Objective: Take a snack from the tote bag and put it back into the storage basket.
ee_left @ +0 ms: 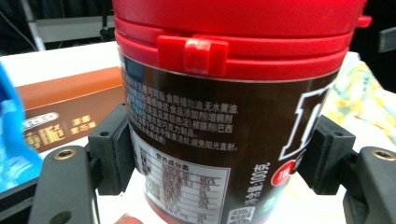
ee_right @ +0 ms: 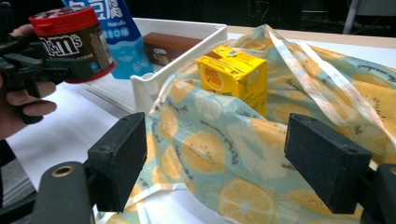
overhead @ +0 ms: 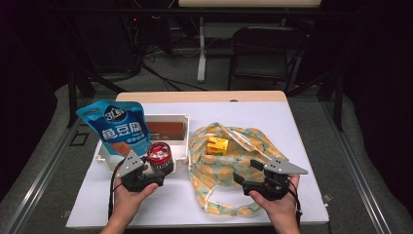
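Left gripper [overhead: 157, 171] is clamped on a single M&M's jar [overhead: 159, 155] — its two black pads press the brown label from either side in the left gripper view, with the jar [ee_left: 233, 116] upright and its red snap lid at the top. From above, the jar sits at the front edge of the white tray [overhead: 185, 127], held just off the table [overhead: 302, 126]. Right gripper [overhead: 247, 171] stands with its jaws wide apart and nothing between the pads; it hangs low over the near part of the fabric bag [overhead: 229, 170] without gripping it.

Counted: one jar, one blue stand-up pouch [overhead: 119, 126] with white lettering, one brown carton [overhead: 165, 130] lying in the tray, one yellow drink box [overhead: 217, 145], one bag, one tray, two grippers, two hands.

The jar is a smooth plastic cylinder, glossy, with fine printed text. The pouch is shiny film, leaning at the tray's left end. The tray is rigid white plastic, rectangular with a raised rim. The bag is soft, crumpled cloth printed with lemon and kiwi slices on pale green, its straps [ee_right: 327, 79] loose — the small box-shaped drink carton [ee_right: 233, 77] rests on top of it. A white sheet covers the table
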`<state>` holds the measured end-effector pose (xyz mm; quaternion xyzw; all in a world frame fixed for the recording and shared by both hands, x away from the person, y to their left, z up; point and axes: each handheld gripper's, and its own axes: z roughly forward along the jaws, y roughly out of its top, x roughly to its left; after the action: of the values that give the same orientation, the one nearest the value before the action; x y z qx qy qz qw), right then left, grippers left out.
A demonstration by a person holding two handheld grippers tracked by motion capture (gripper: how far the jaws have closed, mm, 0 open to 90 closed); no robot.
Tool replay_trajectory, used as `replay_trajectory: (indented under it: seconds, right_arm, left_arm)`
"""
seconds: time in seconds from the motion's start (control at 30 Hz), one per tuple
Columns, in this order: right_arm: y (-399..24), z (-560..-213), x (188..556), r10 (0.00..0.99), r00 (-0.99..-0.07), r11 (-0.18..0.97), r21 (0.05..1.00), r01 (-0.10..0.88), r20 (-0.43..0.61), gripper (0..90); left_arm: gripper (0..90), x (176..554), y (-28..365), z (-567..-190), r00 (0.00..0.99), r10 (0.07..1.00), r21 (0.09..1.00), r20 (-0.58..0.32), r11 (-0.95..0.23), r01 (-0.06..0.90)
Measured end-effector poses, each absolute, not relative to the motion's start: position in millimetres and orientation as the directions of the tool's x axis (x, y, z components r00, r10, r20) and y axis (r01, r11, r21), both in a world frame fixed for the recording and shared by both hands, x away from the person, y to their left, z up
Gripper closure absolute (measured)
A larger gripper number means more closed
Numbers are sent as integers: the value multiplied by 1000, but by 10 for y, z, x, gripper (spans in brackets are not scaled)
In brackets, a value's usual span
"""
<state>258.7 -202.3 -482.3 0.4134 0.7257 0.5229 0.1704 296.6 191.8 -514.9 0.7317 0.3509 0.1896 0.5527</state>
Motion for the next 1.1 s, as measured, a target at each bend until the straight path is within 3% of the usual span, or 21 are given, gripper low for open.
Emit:
replay_trajectory:
  seconds: [0.23, 0.67, 1.1]
  right_arm:
    - [-2048, -4870, 2613, 786, -586, 102, 895, 435, 195, 216]
    - [-2031, -4909, 2632, 786, -588, 117, 888, 444, 190, 219]
    - [-2013, -4920, 2635, 788, -585, 116, 886, 449, 193, 222]
  left_arm:
    - [259, 3084, 2039, -5291, 636, 758, 928, -144, -119, 352]
    - [259, 3311, 2011, -5537, 562, 818, 860, -121, -196, 471]
    - [258, 3484, 1924, -5644, 546, 831, 830, -107, -228, 509]
